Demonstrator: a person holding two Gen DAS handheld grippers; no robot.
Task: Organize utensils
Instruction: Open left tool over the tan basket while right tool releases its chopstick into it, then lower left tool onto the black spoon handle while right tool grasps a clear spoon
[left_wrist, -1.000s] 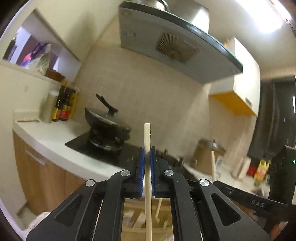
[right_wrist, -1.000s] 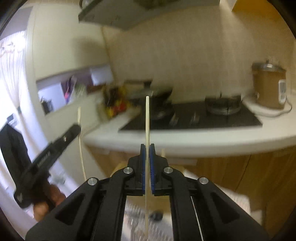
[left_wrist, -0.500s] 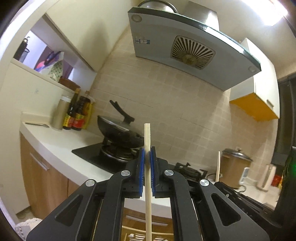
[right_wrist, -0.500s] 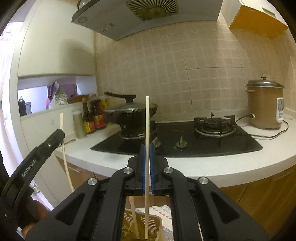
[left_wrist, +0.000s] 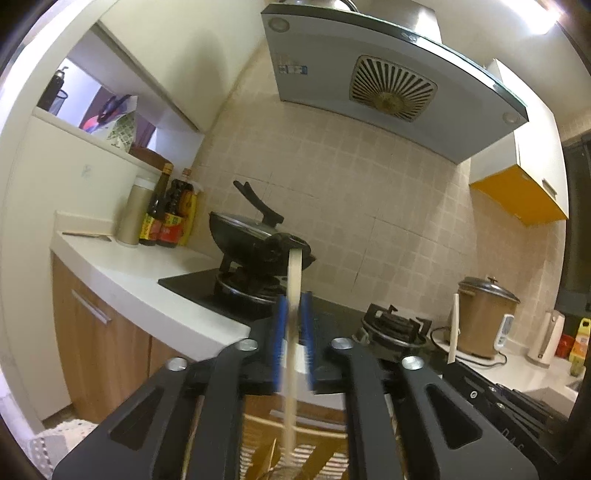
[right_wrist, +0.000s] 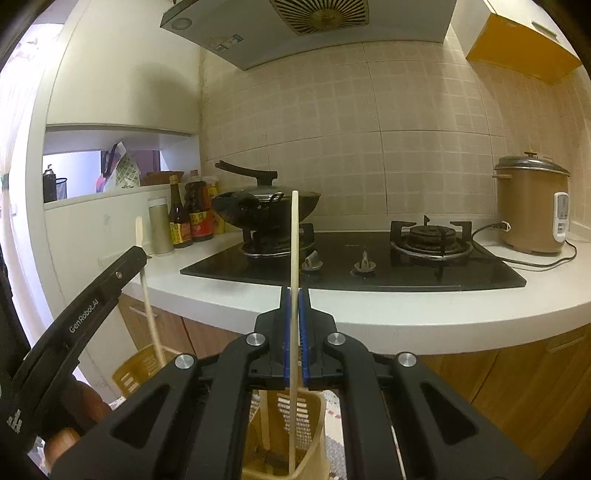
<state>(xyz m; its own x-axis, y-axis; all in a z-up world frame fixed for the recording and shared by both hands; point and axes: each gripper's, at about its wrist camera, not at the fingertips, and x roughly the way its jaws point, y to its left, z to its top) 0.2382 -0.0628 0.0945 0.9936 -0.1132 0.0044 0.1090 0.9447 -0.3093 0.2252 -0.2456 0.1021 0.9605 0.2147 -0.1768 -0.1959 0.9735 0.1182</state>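
Chopsticks: one in each of my grippers, both upright above the slotted utensil holder (right_wrist: 295, 435). Risk: my left chopstick (left_wrist: 293, 314), blurred and loose, may tip wide of the holder as my left gripper (left_wrist: 294, 332) opens. My right gripper (right_wrist: 294, 332) pinches its chopstick (right_wrist: 294, 266) tight, tip inside the holder.

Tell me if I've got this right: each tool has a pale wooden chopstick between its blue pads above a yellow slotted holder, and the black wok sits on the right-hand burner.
Not quite. The right wrist view shows the black wok on the left-hand burner; the right-hand burner is bare. The rest holds: the pale wooden chopstick stands between the right tool's blue pads above the yellow slotted holder.
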